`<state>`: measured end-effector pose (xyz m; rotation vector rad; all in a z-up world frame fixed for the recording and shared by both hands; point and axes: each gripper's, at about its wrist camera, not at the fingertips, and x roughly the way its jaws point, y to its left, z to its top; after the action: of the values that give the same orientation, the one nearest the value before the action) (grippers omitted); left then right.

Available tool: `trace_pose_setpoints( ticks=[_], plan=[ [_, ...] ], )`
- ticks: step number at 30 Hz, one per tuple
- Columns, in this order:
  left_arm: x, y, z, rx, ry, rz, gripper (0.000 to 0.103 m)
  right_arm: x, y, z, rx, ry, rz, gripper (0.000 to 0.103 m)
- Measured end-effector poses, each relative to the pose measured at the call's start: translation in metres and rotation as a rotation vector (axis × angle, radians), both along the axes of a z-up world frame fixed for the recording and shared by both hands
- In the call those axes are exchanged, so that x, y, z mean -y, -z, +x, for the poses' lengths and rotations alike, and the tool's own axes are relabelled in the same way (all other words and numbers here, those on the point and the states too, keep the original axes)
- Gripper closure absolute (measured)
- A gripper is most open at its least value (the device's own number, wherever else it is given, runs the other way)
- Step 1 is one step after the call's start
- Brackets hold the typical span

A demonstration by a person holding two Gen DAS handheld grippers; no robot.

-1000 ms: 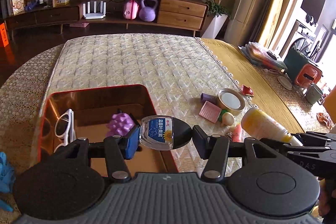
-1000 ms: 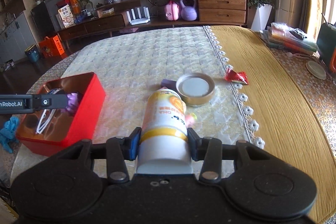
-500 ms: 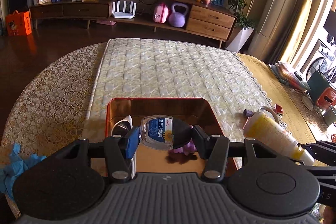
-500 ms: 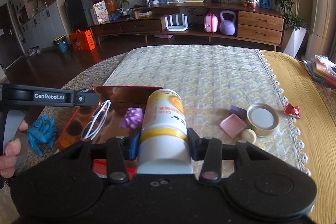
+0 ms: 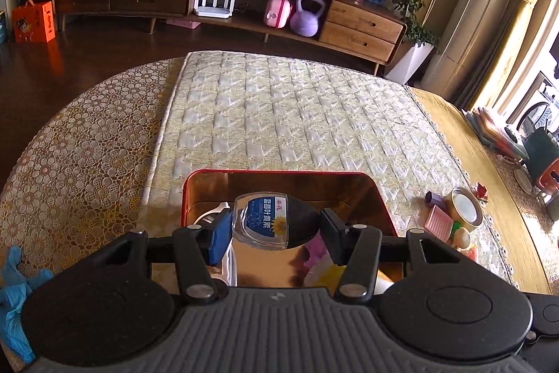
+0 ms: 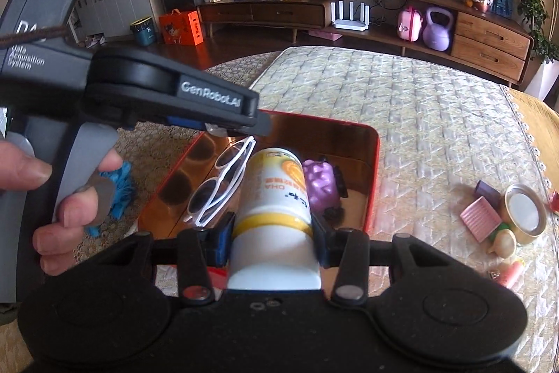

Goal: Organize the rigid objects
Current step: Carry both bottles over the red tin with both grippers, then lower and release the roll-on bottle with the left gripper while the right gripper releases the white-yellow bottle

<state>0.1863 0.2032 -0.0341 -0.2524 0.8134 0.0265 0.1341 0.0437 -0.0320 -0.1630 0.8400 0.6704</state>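
My left gripper is shut on a small clear bottle with a blue label and a black cap, held sideways above the red tin box. My right gripper is shut on a white and yellow bottle, also over the red tin box. Inside the box lie white-framed sunglasses and a purple knobbly toy. The left gripper's body reaches across the upper left of the right wrist view, a hand on its handle.
To the right of the box on the quilted cloth lie a round gold tin, a pink ridged block, a small purple block and a little mushroom-like toy. Blue gloves lie at the left. A red wrapper sits further right.
Both grippers have swung left with their bottles, from beside the box to above it. The loose items now sit far right in both views. The left gripper's body has come close in the right view.
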Motion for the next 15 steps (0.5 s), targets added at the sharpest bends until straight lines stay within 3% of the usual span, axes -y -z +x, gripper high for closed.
trace_pose_setpoints(
  ticks=[15],
  plan=[
    [0.014,0.029,0.03,-0.049,0.034,-0.003,0.05,-0.013,0.032,0.024,-0.032,0.002,-0.053,0.059]
  ],
)
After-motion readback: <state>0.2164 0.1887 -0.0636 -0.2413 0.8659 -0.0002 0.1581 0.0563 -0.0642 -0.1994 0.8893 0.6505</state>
